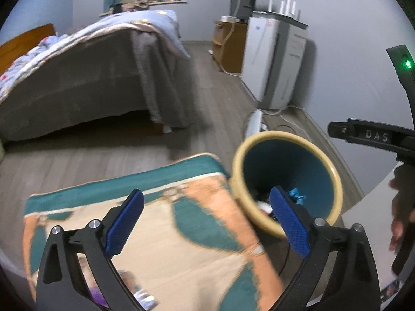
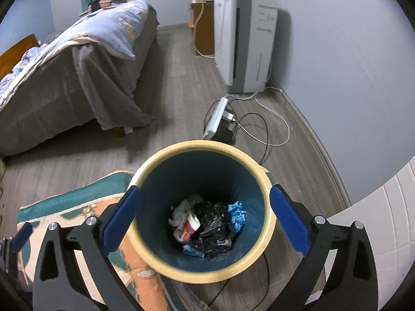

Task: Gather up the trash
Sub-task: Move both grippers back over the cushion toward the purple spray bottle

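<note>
The trash bin (image 2: pixel 202 146), yellow-rimmed and teal inside, stands on the wood floor by a patterned rug (image 1: pixel 181 233). In it lie a black bag (image 2: pixel 212 223), a crumpled blue piece (image 2: pixel 237 217) and white and red wrappers (image 2: pixel 185 224). My right gripper (image 2: pixel 205 191) hangs open right over the bin's mouth, with nothing between its blue pads. My left gripper (image 1: pixel 207 193) is open and empty above the rug, with its right finger in front of the bin (image 1: pixel 285 136). Blurred bits of litter (image 1: pixel 135 290) lie on the rug under it.
A bed (image 2: pixel 64 85) with a grey cover fills the left. A white air purifier (image 2: pixel 243 41) stands against the wall, with a power strip (image 2: pixel 215 116) and loose cables (image 2: pixel 272 129) on the floor behind the bin. A hand (image 1: pixel 399 220) shows at the right edge.
</note>
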Available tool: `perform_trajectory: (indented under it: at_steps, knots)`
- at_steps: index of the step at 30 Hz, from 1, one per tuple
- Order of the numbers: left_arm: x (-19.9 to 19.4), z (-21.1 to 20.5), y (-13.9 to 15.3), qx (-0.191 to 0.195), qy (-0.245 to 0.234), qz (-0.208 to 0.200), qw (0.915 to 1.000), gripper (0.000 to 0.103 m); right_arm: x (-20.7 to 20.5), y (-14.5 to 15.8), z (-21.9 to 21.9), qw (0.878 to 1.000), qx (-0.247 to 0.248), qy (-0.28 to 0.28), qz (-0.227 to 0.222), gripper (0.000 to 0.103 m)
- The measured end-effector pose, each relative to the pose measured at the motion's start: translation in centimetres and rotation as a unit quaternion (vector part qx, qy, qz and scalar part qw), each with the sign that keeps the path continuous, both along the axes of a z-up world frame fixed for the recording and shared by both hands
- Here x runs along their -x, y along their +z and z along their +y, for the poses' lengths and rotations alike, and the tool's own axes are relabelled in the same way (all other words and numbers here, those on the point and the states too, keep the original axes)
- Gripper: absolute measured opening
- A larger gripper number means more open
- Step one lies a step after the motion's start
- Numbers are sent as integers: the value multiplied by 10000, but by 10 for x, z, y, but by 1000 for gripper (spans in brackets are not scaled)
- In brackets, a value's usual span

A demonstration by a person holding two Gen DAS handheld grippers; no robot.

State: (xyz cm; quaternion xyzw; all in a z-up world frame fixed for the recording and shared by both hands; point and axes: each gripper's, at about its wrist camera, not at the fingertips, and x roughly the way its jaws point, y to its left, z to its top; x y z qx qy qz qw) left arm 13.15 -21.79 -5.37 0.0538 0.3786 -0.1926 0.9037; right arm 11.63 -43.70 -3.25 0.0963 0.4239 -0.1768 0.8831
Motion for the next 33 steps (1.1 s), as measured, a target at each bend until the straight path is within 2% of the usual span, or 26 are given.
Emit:
perform_trajectory:
  at_steps: [3, 5, 8, 14, 20, 24, 28, 33]
  knots:
    - [14, 30, 8, -140, 117, -31, 9998, 97, 8, 9, 16, 9999, -120, 104, -56, 97]
    - [24, 51, 12, -236, 221, -22, 9995, 97, 16, 13, 29, 9988, -455, 144, -109, 97]
    - [42, 87, 21, -169, 419, 38, 9990, 97, 24, 15, 50, 9962, -831, 237, -138, 97]
    - [88, 151, 26, -135, 845, 89, 9963, 97, 43, 11, 123, 9968, -102, 789, 77, 97]
    - [109, 192, 25, 12, 1144, 146, 9933, 97, 61, -15, 179, 9913, -287, 1224, 397, 97]
    - [115, 215, 14, 48, 1236, 192, 9921, 97, 62, -37, 208, 9857, -375, 1512, 646, 97]
    - [109, 231, 5, 13, 1379, 315, 9899, 97, 63, -58, 226, 9806, -190, 1724, 917, 97]
    - [103, 243, 0, -44, 1421, 383, 9891, 97, 63, -86, 231, 9745, -593, 1707, 1327, 97]
